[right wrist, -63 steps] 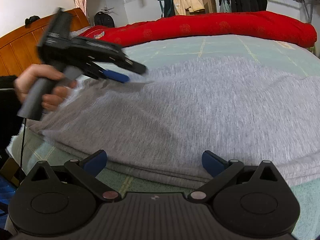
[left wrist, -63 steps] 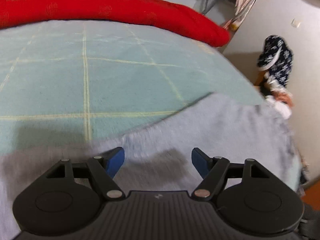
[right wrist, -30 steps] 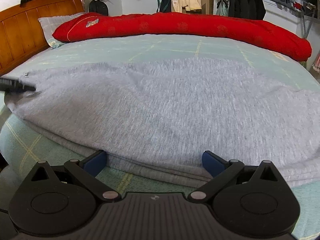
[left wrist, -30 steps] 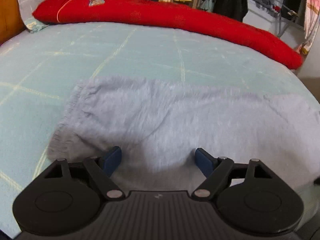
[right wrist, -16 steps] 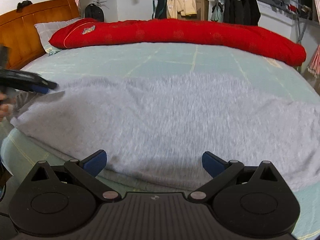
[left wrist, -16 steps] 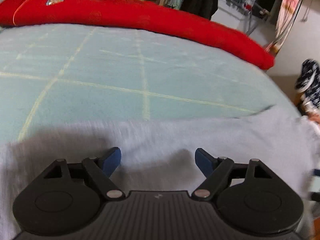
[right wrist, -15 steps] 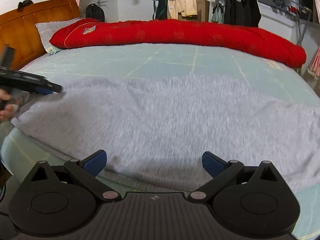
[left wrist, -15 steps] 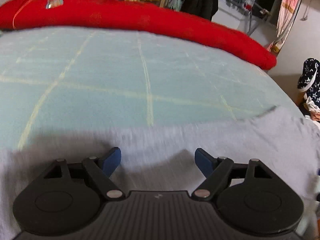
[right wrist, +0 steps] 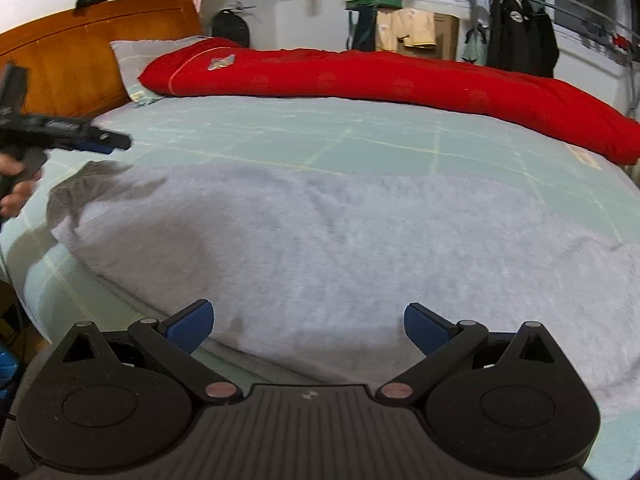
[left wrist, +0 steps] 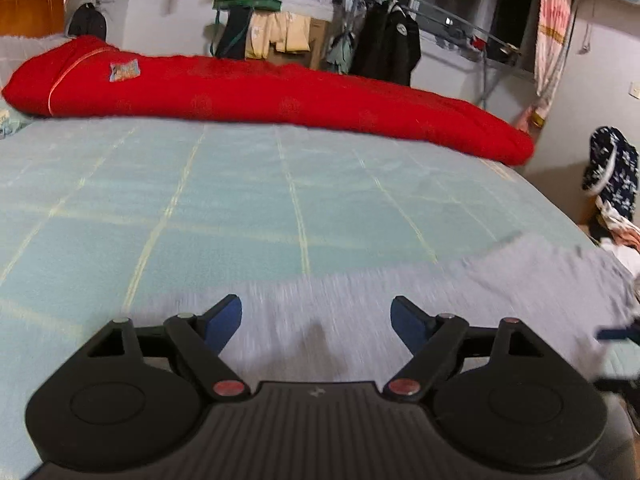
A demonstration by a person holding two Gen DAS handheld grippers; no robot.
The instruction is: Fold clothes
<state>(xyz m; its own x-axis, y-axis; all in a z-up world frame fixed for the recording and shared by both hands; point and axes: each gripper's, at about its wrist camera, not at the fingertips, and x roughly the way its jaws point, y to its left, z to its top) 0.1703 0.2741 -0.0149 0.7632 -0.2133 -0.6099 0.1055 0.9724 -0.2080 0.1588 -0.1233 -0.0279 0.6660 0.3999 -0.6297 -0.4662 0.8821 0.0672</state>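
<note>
A grey garment (right wrist: 340, 248) lies spread flat across the near half of a bed with a pale green checked sheet (right wrist: 320, 132). In the left wrist view the grey garment (left wrist: 400, 312) shows blurred under my left gripper (left wrist: 316, 320), which hovers over it, open, nothing between its blue pads. My right gripper (right wrist: 308, 324) stands open over the garment's near edge, also with nothing in it. The right wrist view shows the left gripper (right wrist: 92, 140) from the side, held by a hand (right wrist: 16, 184) above the garment's left end, not touching the cloth.
A long red quilt (right wrist: 400, 80) lies rolled along the bed's far side, beside a pillow (right wrist: 136, 64) and a wooden headboard (right wrist: 80, 52). Clothes hang on a rack (left wrist: 384, 44) behind. A pile of clothes (left wrist: 612, 192) sits off the bed's right edge.
The left gripper has lifted off the garment's left end and swung its view from there toward the bed's middle. The right gripper rose a little; the garment lies still.
</note>
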